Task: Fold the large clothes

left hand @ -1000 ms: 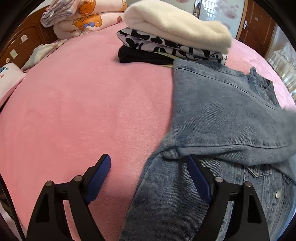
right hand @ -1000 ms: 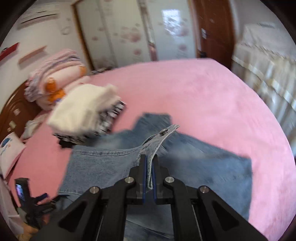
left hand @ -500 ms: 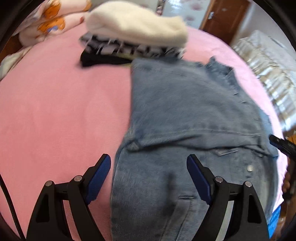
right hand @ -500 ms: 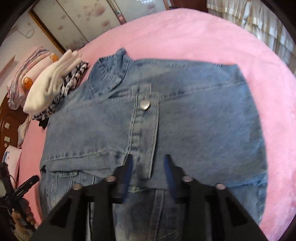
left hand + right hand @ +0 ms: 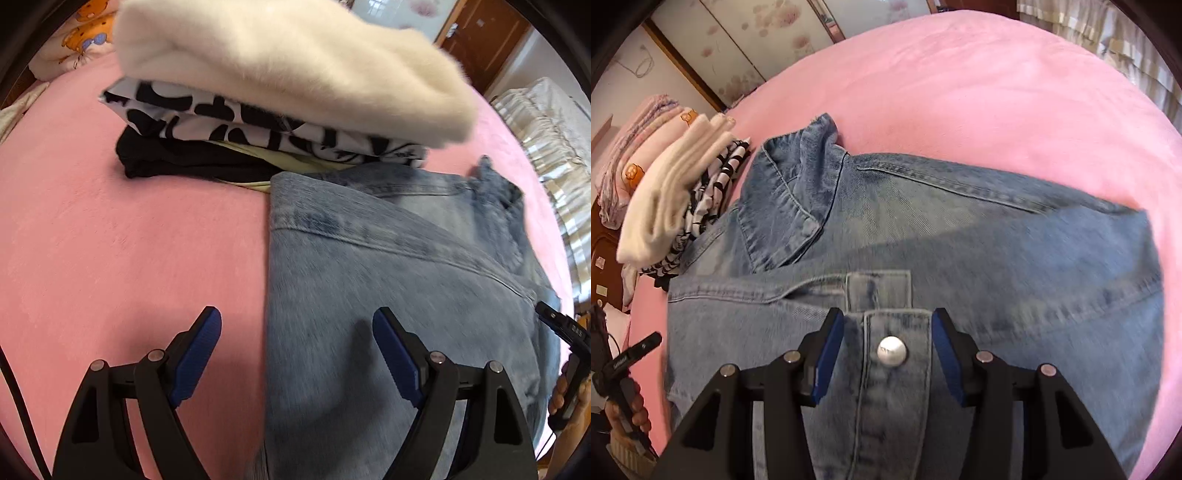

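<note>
Left wrist view looks steeply down, close over the pink bed [image 5: 110,240]. The stack of folded clothes [image 5: 280,92] sits at 12 o'clock, the denim jacket [image 5: 388,295] at 3 o'clock. Right wrist view also tilts steeply down, very near the denim jacket [image 5: 997,258]; the same stack [image 5: 676,199] appears at 9 o'clock. Both share jacket, stack and bed.

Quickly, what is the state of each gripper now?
Left gripper: open, holding nothing.
Right gripper: jaws just opened, released the denim jacket.
</note>
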Available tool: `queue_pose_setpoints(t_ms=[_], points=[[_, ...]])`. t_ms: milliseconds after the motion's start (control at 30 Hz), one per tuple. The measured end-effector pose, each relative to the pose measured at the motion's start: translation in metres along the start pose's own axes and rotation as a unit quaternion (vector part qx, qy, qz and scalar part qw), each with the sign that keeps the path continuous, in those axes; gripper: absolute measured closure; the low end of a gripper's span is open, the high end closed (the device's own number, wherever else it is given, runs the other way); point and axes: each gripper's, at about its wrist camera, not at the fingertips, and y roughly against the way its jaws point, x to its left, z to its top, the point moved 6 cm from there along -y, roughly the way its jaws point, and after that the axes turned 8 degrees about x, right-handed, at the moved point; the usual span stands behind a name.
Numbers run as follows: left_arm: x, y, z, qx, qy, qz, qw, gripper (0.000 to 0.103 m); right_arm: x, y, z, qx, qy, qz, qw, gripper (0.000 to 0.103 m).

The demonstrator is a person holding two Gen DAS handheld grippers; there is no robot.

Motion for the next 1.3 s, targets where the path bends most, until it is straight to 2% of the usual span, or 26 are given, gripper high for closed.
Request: queue_pose_setpoints(t_ms=[67, 100, 167, 200, 267, 333, 367, 467, 567, 633, 767, 800, 867, 900, 933, 1033, 1100, 1200, 1300], points=[[0.002, -0.016, 0.005, 0.015, 0.008, 0.003, 0.9998, 0.020, 0.004, -0.005, 0.004, -0.002, 0.013, -0.012, 1.000, 0.050], [0.001, -0.022, 0.006, 0.018, 0.006, 0.001, 0.9998, 0.027, 0.008, -0.007, 0.004, -0.003, 0.024, -0.020, 1.000, 0.054], [-0.008, -0.024, 0.007, 0.006, -0.022, -0.003, 0.9997, 0.072, 0.019, -0.010, 0.002, -0.002, 0.066, -0.057, 0.996, 0.066], [-0.012, -0.022, 0.008, 0.001, -0.036, 0.012, 0.9993, 0.092, 0.024, -0.011, 0.001, -0.005, 0.087, -0.076, 0.993, 0.073], [-0.016, -0.015, 0.010, -0.019, -0.047, 0.036, 0.9981, 0.095, 0.035, -0.004, 0.000, -0.020, 0.109, -0.098, 0.989, 0.077], [-0.014, -0.011, 0.012, -0.044, -0.050, 0.050, 0.9965, 0.095, 0.038, 0.011, 0.005, -0.068, 0.110, -0.103, 0.986, 0.077], [-0.013, -0.013, 0.011, -0.044, -0.044, 0.046, 0.9970, 0.095, 0.035, 0.013, 0.007, -0.082, 0.104, -0.100, 0.986, 0.077], [-0.005, -0.022, 0.010, -0.035, -0.019, 0.035, 0.9986, 0.092, 0.024, -0.012, 0.003, -0.038, 0.076, -0.098, 0.992, 0.071], [-0.003, -0.012, 0.006, -0.036, -0.014, 0.055, 0.9977, 0.082, 0.021, 0.001, -0.004, -0.045, 0.055, -0.119, 0.990, 0.055], [-0.001, 0.005, -0.002, -0.048, -0.015, 0.077, 0.9958, 0.078, 0.023, 0.020, -0.011, -0.064, 0.051, -0.128, 0.988, 0.054], [-0.021, 0.042, -0.030, -0.095, -0.030, 0.049, 0.9938, 0.073, 0.039, 0.059, -0.041, -0.126, 0.066, -0.124, 0.982, 0.054], [-0.029, 0.049, -0.039, -0.103, -0.037, 0.046, 0.9929, 0.070, 0.046, 0.064, -0.051, -0.133, 0.069, -0.116, 0.982, 0.054], [-0.043, 0.057, -0.057, -0.116, -0.045, 0.041, 0.9914, 0.055, 0.059, 0.068, -0.066, -0.140, 0.077, -0.100, 0.982, 0.054], [-0.052, 0.058, -0.066, -0.121, -0.048, 0.040, 0.9907, 0.042, 0.070, 0.066, -0.070, -0.142, 0.083, -0.094, 0.982, 0.054], [-0.062, 0.058, -0.076, -0.128, -0.057, 0.044, 0.9891, 0.038, 0.080, 0.062, -0.076, -0.140, 0.088, -0.093, 0.982, 0.054], [-0.090, 0.051, -0.101, -0.131, -0.089, 0.069, 0.9849, 0.038, 0.100, 0.056, -0.095, -0.126, 0.095, -0.086, 0.984, 0.054], [-0.103, 0.047, -0.113, -0.118, -0.097, 0.062, 0.9864, 0.038, 0.111, 0.053, -0.105, -0.119, 0.096, -0.069, 0.986, 0.054], [-0.114, 0.037, -0.127, -0.081, -0.093, 0.047, 0.9912, 0.038, 0.125, 0.045, -0.115, -0.103, 0.111, -0.069, 0.986, 0.054], [-0.117, 0.034, -0.131, -0.089, -0.088, 0.053, 0.9908, 0.038, 0.134, 0.037, -0.122, -0.082, 0.115, -0.065, 0.988, 0.054]])
